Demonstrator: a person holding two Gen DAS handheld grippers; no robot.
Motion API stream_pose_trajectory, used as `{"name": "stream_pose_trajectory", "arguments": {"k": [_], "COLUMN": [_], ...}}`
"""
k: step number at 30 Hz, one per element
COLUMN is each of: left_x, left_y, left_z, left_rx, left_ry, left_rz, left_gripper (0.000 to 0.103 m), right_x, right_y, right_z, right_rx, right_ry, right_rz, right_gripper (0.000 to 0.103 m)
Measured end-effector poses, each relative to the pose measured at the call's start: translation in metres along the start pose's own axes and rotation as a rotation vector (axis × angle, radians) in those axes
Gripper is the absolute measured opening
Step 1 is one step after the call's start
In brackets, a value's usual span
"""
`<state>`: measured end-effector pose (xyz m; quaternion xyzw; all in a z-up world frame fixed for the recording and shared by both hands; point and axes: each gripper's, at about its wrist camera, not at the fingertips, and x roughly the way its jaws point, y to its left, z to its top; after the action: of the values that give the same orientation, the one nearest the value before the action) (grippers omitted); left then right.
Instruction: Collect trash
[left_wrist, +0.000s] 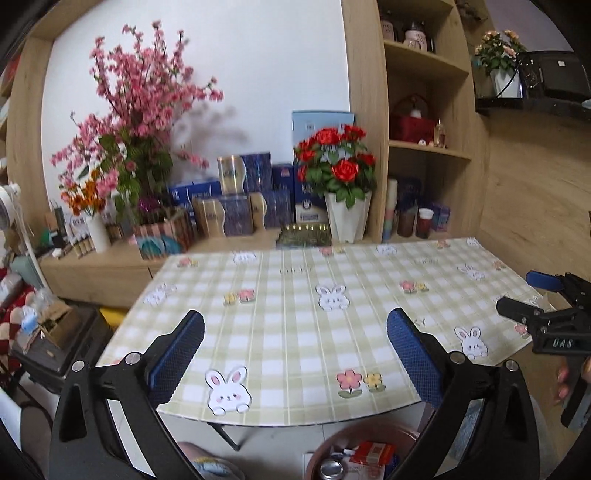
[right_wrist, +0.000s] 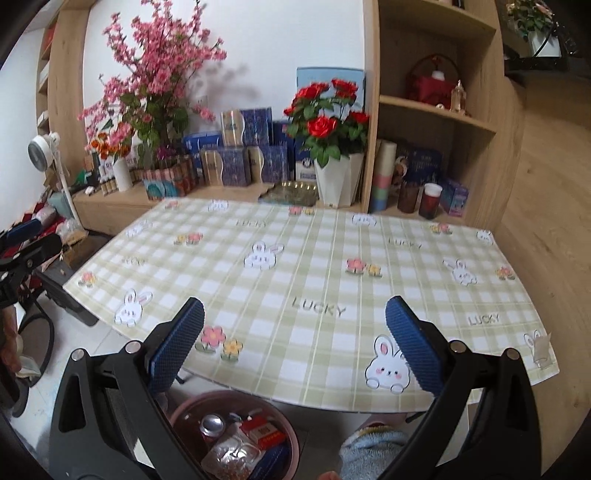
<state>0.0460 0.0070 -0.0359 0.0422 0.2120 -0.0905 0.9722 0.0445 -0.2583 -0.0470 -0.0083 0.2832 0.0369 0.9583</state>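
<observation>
Both pairs of fingers stand spread wide with nothing between them: the left fingers (left_wrist: 295, 354) and the right fingers (right_wrist: 295, 343) each frame only bare checked cloth. Released like this, they suggest that whatever they carried has been let go. The surface (right_wrist: 332, 273) ahead of both pairs shows only its printed rabbits and flowers; no loose litter lies on it that I can make out. The trash sits below and just behind the right fingertips, in a pink bin (right_wrist: 291, 435) on the floor at the near edge of the surface: a crushed can (right_wrist: 212, 424), a red packet (right_wrist: 262, 432) and a clear bag (right_wrist: 232, 456) lie together inside. Placed there, the bin lets either hand drop things straight down. Collection looks close to finished.
</observation>
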Motion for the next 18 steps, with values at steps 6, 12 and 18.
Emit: {"name": "stream_pose_trajectory", "arguments": {"k": [6,12,18], "left_x": [-0.014,-0.020,-0.019], "left_y": [0.003,0.004,0.005], "left_z": [0.004,0.001,0.001], "left_rx": [-0.016,-0.004,-0.007], "left_ry": [-0.013,-0.014,0.002], "left_rz": [0.006,0.055,0.064], "left_gripper": [0.097,0.097,0.097], "right_x": [-0.010,-0.012,-0.012], "right_y": [-0.001,0.004,0.006], "right_z": [0.012,0.010,0.008], "right_rx": [0.008,0.001,0.004], "right_ry": [-0.023,-0.017,-0.013], "right_rz": [0.005,0.012,0.018], "right_gripper": [0.097,0.097,0.097]}}
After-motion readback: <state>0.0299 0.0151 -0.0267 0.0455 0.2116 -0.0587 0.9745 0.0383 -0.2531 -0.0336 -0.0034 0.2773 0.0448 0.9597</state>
